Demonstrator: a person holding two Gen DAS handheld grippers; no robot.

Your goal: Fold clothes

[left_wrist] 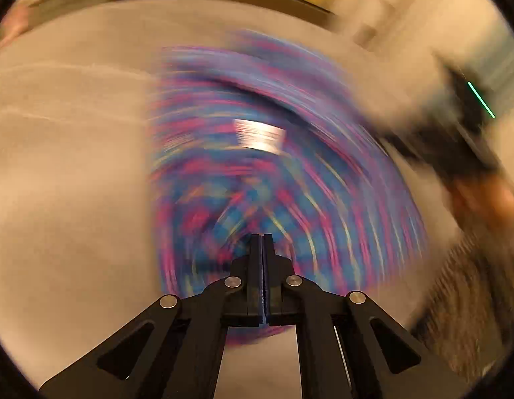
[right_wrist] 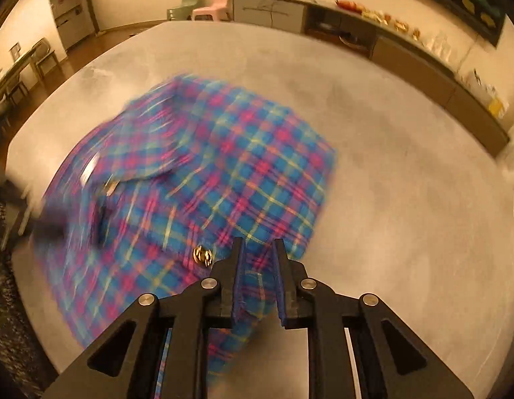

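A blue, pink and yellow plaid shirt (right_wrist: 203, 179) lies partly folded on a grey table (right_wrist: 406, 173). It has a gold button (right_wrist: 202, 255) near the front. In the left wrist view the shirt (left_wrist: 273, 173) is heavily motion-blurred, with a white label (left_wrist: 260, 134) showing. My left gripper (left_wrist: 263, 237) has its jaws pressed together over the shirt; whether cloth is pinched between them is hidden. My right gripper (right_wrist: 258, 242) is slightly open, with a fold of the shirt's edge lying between its fingers. The right gripper also shows as a dark blur in the left wrist view (left_wrist: 456, 133).
A long low cabinet (right_wrist: 390, 43) with small items on top runs along the far wall. Pink and green plastic chairs (right_wrist: 210, 3) stand behind the table. A table and chairs (right_wrist: 21, 66) stand at far left. A dark rug (left_wrist: 463, 299) borders the table.
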